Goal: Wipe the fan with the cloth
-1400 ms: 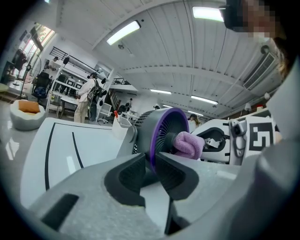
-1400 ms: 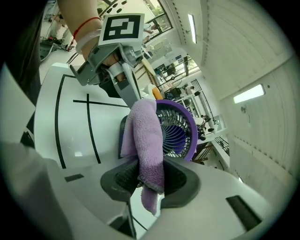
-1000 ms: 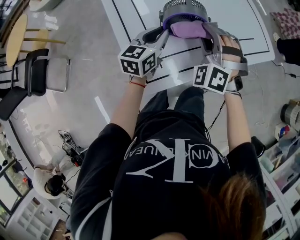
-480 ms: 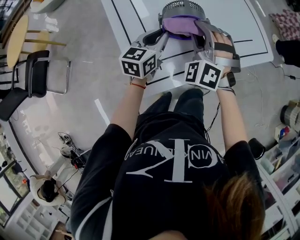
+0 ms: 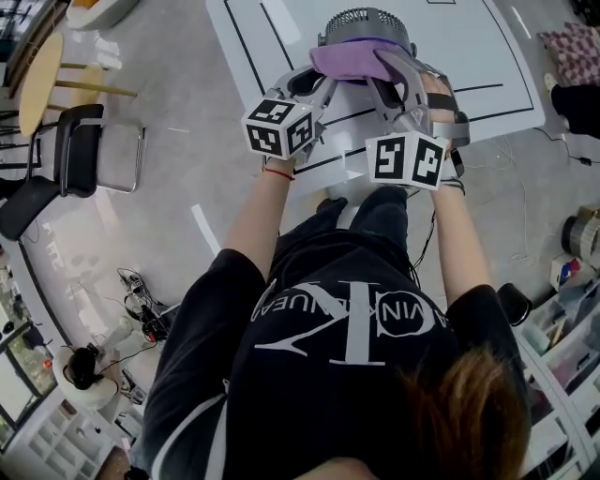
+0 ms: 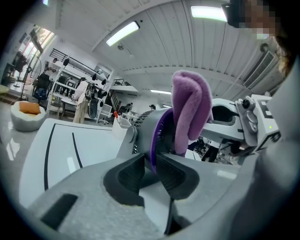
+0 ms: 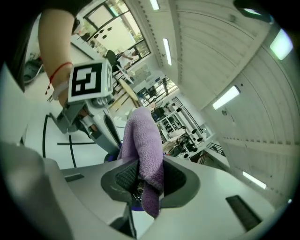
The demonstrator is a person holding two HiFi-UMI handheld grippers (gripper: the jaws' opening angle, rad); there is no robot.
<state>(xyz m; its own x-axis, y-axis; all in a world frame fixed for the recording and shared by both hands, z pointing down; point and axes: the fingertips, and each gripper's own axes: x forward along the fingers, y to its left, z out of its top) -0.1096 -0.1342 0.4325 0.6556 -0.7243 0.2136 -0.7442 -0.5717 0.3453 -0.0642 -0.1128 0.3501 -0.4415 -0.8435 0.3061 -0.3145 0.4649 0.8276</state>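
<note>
since a second ago my right gripper has slid the purple cloth leftward over the fan, jaws clamped on the cloth. my left gripper pinches the fan's purple rim, its jaws just eased slightly wider. the fan stands on the white, black-lined table; a black chair sits off left on the grey floor.

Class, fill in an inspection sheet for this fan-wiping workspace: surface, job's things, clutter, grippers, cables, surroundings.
Surface: white table with black lines.
Job's things: grey fan with a purple rim on the table; purple cloth laid against its near side.
Clutter: nothing seen.
Grippers: left gripper grips the fan's rim, having just opened slightly; right gripper shut on the cloth.
Cables: black cable trailing by the right arm; cable tangle on the floor.
Surroundings: black chair, round wooden table.
</note>
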